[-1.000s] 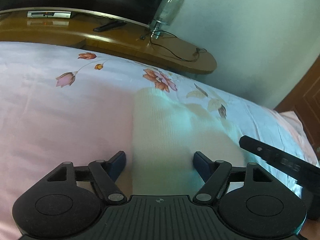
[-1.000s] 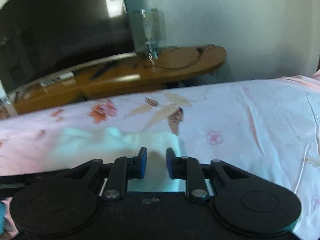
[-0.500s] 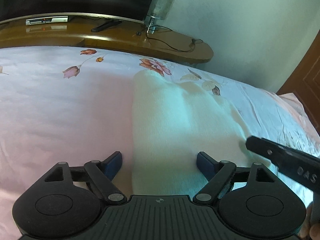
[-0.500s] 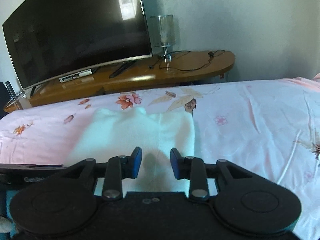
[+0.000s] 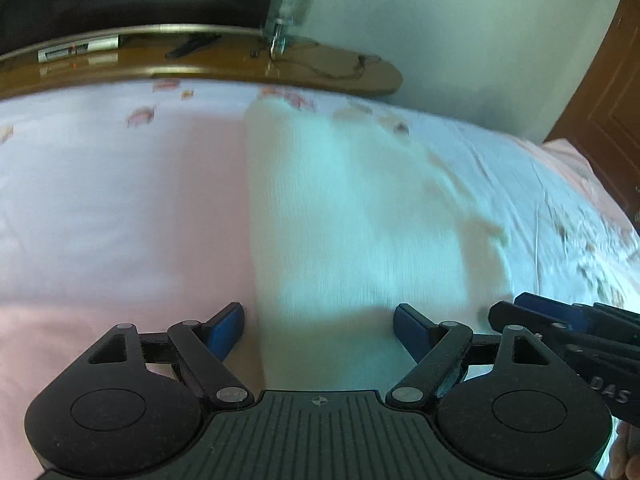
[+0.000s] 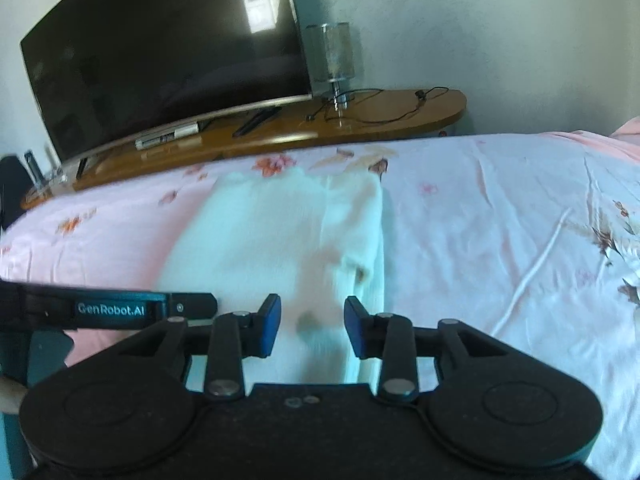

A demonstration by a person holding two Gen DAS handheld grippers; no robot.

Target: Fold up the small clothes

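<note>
White folded garment (image 5: 352,216) lies flat on the pink flowered bed sheet (image 5: 120,208), stretching away ahead of both pairs of fingers, its near edge passing under them. Left gripper (image 5: 319,326) has its fingers (image 5: 226,328) spread wide, holding nothing, one either side of the cloth's left edge. Right gripper (image 6: 311,325) has fingers (image 6: 269,324) parted above the cloth, empty.
</note>
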